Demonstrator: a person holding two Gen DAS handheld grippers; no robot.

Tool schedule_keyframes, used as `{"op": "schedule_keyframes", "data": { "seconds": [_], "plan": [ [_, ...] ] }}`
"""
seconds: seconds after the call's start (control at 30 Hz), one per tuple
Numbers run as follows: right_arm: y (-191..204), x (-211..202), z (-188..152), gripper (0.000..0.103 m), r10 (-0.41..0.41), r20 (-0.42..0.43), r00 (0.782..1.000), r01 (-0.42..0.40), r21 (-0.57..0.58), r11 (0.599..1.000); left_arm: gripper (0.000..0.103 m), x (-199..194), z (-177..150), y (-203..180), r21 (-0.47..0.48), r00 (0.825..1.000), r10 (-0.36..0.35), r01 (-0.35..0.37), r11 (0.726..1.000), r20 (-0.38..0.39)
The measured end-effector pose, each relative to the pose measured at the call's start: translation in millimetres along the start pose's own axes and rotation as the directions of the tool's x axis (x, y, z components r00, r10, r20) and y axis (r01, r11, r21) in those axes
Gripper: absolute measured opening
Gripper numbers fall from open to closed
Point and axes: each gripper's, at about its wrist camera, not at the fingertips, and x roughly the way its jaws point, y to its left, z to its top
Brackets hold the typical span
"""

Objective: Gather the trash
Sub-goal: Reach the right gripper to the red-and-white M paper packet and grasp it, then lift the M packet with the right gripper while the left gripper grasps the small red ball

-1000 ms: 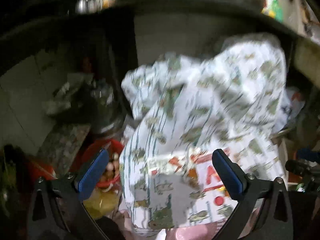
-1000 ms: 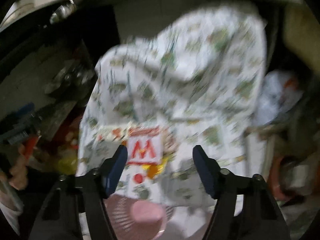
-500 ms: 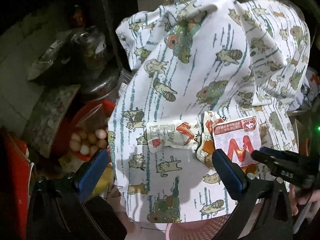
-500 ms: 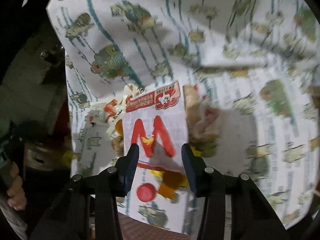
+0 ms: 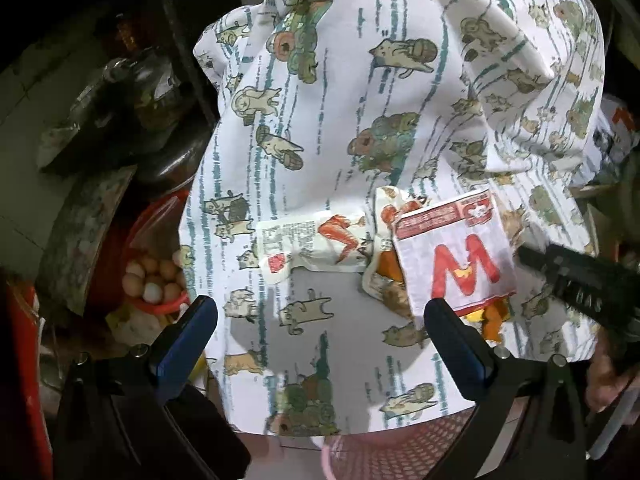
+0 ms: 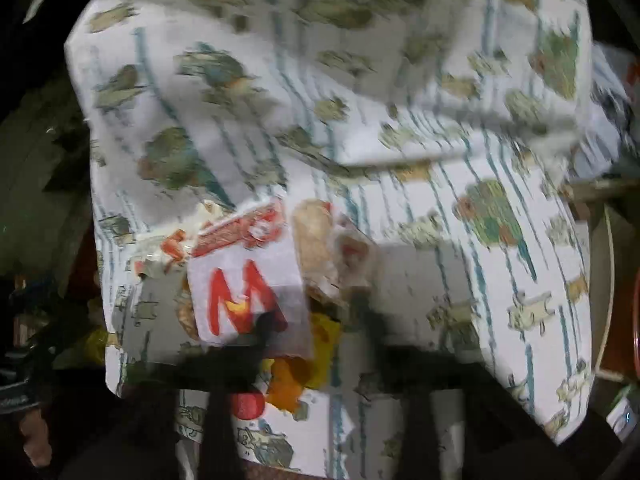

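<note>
A white wrapper with a red M (image 5: 460, 264) lies on a cartoon-print cloth (image 5: 360, 92), beside a second crumpled white wrapper with an orange print (image 5: 316, 246). My left gripper (image 5: 320, 332) is open and empty, just below both wrappers. My right gripper (image 6: 308, 320) is blurred; its dark fingers straddle the lower edge of the M wrapper (image 6: 244, 292), with a gap between them. Its arm shows at the right of the left wrist view (image 5: 576, 284). Yellow and orange scraps (image 6: 296, 368) lie under the M wrapper.
A red bowl of eggs (image 5: 152, 280) stands left of the cloth, below dark jars and a stone slab (image 5: 84, 236). A pink mesh basket rim (image 5: 384, 456) is under the cloth's near edge. Dark clutter lies at the right.
Both grippers have moved in closer to the wrappers. The right gripper has narrowed and its fingers have reached the M wrapper's lower edge; the right view is now blurred.
</note>
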Motion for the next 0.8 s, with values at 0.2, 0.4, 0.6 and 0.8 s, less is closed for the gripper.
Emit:
{"op": "schedule_keyframes", "data": {
  "seconds": [0.2,0.4,0.6,0.8],
  "plan": [
    [-11.5,31.3,-4.6,0.070,0.097,-0.067,0.993,-0.093,0.066,0.994,0.102,4.6,-0.2,0.6,-0.029,1.000,-0.003,0.002,1.000,-0.014],
    [-2.5,45.6,-12.3,0.005,0.129,-0.105,0.986,-0.129,0.009,0.992,0.102,22.3,-10.5,-7.4,-0.023,0.992,-0.079,0.077,0.997,-0.098],
    [-3.9,-10.8,1.0,0.001,0.167,0.045,0.985,-0.167,0.002,0.986,0.102,26.3,-16.5,-23.4,-0.019,0.977,-0.167,0.165,0.986,-0.132],
    [3.9,-71.7,10.5,0.002,0.144,0.216,0.966,-0.139,-0.037,0.990,0.040,38.6,-20.4,-65.4,0.052,0.956,-0.228,0.242,0.969,-0.186]
  ]
}}
